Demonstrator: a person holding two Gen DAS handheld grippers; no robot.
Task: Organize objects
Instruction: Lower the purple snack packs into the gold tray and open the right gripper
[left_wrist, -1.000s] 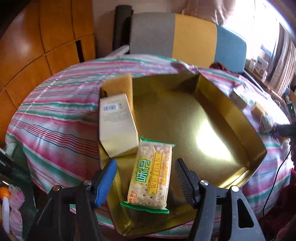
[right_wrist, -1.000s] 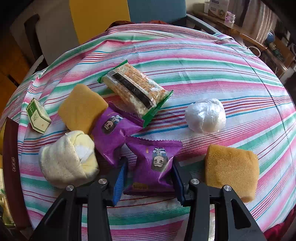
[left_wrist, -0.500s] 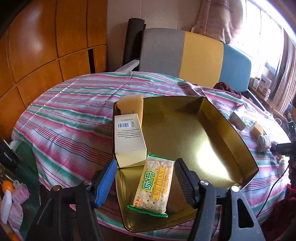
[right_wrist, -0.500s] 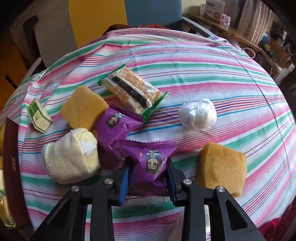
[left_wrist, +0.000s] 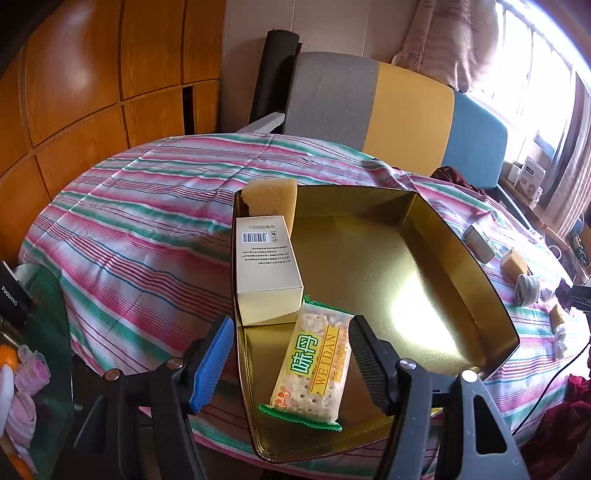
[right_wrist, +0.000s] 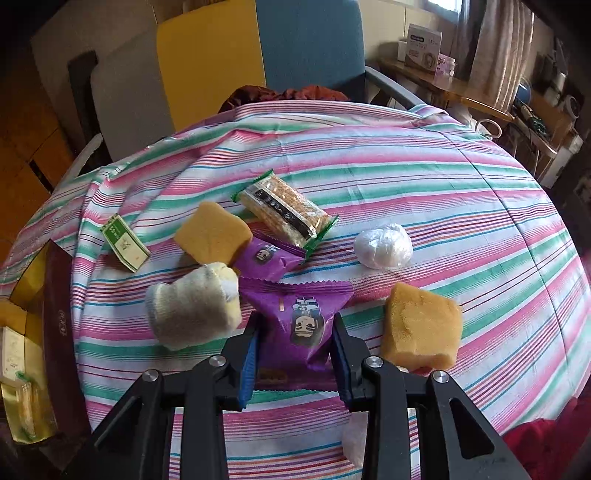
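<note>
Right gripper (right_wrist: 293, 345) had clamped the purple packet (right_wrist: 301, 325), long axis pointing away, gold tray (left_wrist: 465, 254) off to its left under the open, empty left gripper (left_wrist: 291, 360).

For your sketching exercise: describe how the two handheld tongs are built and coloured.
Both are alike. The left tongs and right tongs have black plastic arms with triangular cut-outs and silver round bolts at the joints. The fingers carry ribbed pads, blue on some faces and black on others. No cables or markings show on them.
</note>
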